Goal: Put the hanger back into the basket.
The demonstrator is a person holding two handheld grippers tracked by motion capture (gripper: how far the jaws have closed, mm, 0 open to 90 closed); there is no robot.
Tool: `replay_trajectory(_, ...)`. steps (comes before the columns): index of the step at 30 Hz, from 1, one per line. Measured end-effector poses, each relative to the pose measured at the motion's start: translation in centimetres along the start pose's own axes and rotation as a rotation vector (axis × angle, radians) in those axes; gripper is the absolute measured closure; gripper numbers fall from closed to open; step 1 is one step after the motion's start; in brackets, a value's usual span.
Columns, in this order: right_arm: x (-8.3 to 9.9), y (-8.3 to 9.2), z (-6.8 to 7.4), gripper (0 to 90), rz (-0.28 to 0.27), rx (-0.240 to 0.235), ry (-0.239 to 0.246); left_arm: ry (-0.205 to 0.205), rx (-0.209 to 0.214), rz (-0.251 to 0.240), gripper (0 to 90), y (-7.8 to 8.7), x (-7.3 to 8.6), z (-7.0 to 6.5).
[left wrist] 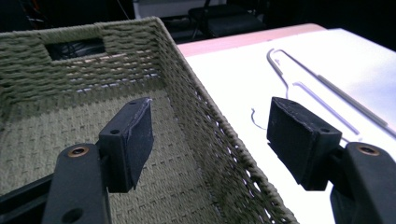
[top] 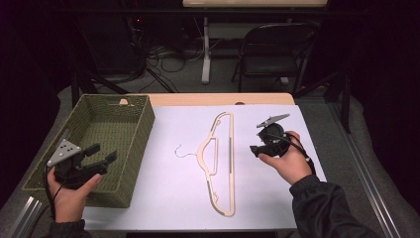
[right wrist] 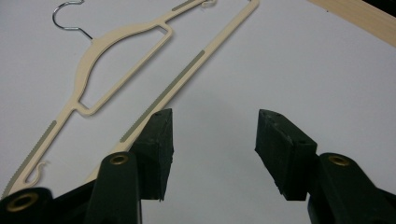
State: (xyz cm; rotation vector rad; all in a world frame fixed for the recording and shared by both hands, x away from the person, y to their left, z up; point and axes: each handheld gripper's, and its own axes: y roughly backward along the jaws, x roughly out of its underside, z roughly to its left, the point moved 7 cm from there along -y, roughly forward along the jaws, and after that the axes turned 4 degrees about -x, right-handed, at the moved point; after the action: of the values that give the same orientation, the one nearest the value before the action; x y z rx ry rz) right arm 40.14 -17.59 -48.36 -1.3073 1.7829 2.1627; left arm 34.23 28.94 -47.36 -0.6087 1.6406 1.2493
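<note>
Cream hanger point(top: 220, 158) flat on white bench point(top: 168, 198) sheet, wire hook toward green woven basket point(top: 131, 106) at left. Right claw point(top: 255, 150) just beside hanger's straight bar, clear of it, jaws apart, nothing between. Left claw point(top: 102, 152) above basket's near end, jaws apart, empty.

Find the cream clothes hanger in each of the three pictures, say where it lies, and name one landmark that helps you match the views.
High view: the hanger lies flat mid-table on the white sheet, hook pointing left, between the basket and the right claw.
Left gripper view: upper right, beyond the basket's wall, washed out by glare.
Right gripper view: upper left, running diagonally down to the bottom left corner.
Shared landmark: the hanger's wire hook.
</note>
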Motion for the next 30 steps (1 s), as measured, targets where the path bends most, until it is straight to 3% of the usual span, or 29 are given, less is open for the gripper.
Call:
replay_trajectory(9, -1.7, -0.6, 0.6, 48.2, 0.031, -0.01, 0.006, 0.001, -0.001, 0.011, 31.2, 0.2, 0.6, 0.1)
replay_trajectory(15, -3.3, -2.0, 1.2, 51.1, 0.096, -0.021, -0.01, 0.011, -0.007, 0.018, 31.2, 0.5, 1.1, 0.3)
replay_trajectory(18, -3.7, -3.0, 1.3, 51.4, 0.086, -0.042, -0.031, 0.012, -0.009, 0.022, 31.2, 0.6, 1.3, 0.4)
replay_trajectory(19, -3.6, -2.8, 1.1, 51.4, 0.177, -0.028, -0.022, 0.014, -0.009, 0.022, 31.2, 0.6, 1.3, 0.4)
replay_trajectory(20, -4.1, -4.2, 1.2, 51.4, 0.088, -0.044, -0.04, 0.019, -0.011, 0.021, 31.2, 0.7, 1.3, 0.5)
replay_trajectory(22, -4.0, -4.2, 1.2, 51.3, 0.182, -0.032, -0.03, 0.019, -0.013, 0.02, 31.2, 0.7, 1.3, 0.6)
replay_trajectory(24, -4.5, -5.4, 1.4, 51.3, 0.128, -0.043, -0.041, 0.019, -0.014, 0.021, 31.2, 0.7, 1.3, 0.6)
replay_trajectory(28, -4.7, -6.3, 1.5, 51.0, 0.133, -0.043, -0.043, 0.018, -0.014, 0.021, 31.2, 0.7, 1.4, 0.6)
replay_trajectory(29, -4.5, -6.1, 1.3, 50.9, 0.224, -0.027, -0.033, 0.017, -0.012, 0.024, 31.2, 0.6, 1.4, 0.6)
replay_trajectory(30, -4.6, -6.4, 1.3, 50.8, 0.222, -0.025, -0.037, 0.017, -0.012, 0.023, 31.2, 0.6, 1.4, 0.5)
